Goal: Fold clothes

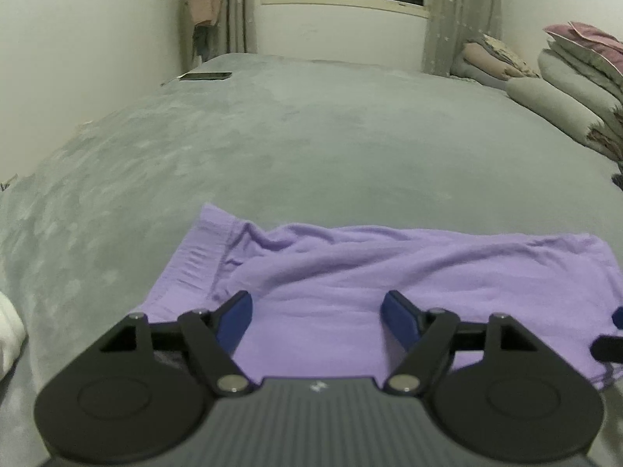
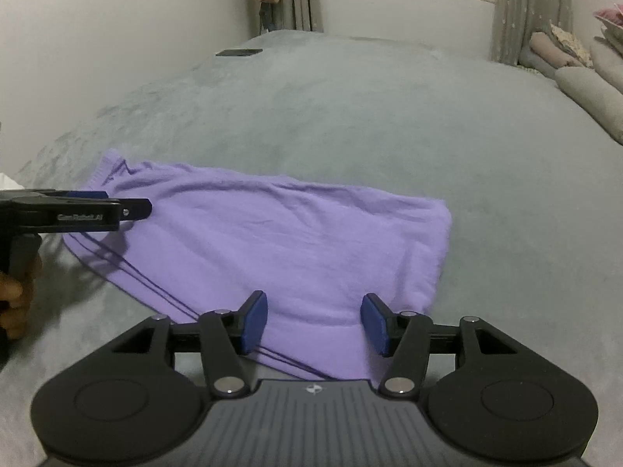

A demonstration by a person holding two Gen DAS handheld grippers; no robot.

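Observation:
A lilac garment (image 1: pixel 389 280) lies folded and rumpled on the grey bed cover (image 1: pixel 272 148), its ribbed hem at the left. My left gripper (image 1: pixel 316 313) hovers over the garment's near left part, open, its blue pads (image 1: pixel 238 317) wide apart with nothing pinched between them. In the right wrist view the same garment (image 2: pixel 272 233) stretches from the left to the middle, with thin dark cords along its near edge. My right gripper (image 2: pixel 314 322) stands open over the garment's near right corner, and cloth shows below the gap. The left gripper (image 2: pixel 134 207) appears side-on at the left, held by a hand (image 2: pixel 15 292).
A dark flat phone-like object (image 1: pixel 205 75) lies at the bed's far left by the wall. Stacked pillows and folded bedding (image 1: pixel 576 89) line the right side. A white cloth (image 1: pixel 7 334) sits at the near left edge. A curtained window stands behind the bed.

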